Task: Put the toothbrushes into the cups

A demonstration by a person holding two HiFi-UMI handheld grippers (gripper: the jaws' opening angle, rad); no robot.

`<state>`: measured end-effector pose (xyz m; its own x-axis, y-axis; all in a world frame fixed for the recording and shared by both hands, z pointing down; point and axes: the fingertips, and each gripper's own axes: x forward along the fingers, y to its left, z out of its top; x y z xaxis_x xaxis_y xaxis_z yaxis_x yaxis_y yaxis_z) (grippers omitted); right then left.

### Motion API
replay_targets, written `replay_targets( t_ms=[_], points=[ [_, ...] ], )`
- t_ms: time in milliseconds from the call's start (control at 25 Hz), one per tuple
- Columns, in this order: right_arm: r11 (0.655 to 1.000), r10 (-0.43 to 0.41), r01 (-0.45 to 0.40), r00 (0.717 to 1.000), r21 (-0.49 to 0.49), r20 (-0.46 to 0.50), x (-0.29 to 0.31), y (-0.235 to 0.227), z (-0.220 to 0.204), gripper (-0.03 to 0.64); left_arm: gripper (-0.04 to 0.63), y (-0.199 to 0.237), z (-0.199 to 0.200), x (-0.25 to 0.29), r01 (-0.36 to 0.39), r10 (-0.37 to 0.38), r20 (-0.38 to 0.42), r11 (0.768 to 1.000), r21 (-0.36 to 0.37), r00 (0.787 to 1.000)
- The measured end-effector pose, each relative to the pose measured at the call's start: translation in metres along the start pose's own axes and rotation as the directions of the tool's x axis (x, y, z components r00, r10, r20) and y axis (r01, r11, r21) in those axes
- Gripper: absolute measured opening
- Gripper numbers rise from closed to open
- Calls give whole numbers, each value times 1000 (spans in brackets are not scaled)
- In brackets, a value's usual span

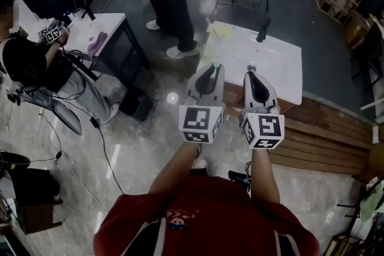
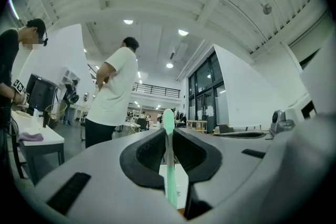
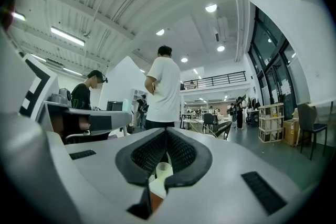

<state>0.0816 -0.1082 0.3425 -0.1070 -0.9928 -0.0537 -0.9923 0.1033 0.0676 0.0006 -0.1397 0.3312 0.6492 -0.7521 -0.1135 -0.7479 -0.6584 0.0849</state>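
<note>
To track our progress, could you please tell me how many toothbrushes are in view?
1: a green toothbrush clamped in the left claw, its head past the tips. None seen in the right claw; others may be hidden.

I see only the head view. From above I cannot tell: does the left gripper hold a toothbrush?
Observer: Yes. In the left gripper view, the left gripper is shut on a green toothbrush, with the bristle end up.
Operator: And the right gripper?
Observer: The right gripper is shut, and its view shows no toothbrush between the jaws.
Operator: Is any cup in front of it?
Observer: What looks like a pale cup shows through the gap below its closed tips.
</note>
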Motion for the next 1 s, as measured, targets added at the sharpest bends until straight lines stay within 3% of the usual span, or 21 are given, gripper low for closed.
replay_targets(
  t_ms=[520,1000],
  points=[
    [999,-36,36,999,-23,-19,69,-24,-14,29,61,38,-10,66,39,-39,9,999,-28,999],
    [999,16,-17,999,31,35,147,-111,-16,29,61,35,-19,175,-23,23,5,999,27,1000]
  ],
)
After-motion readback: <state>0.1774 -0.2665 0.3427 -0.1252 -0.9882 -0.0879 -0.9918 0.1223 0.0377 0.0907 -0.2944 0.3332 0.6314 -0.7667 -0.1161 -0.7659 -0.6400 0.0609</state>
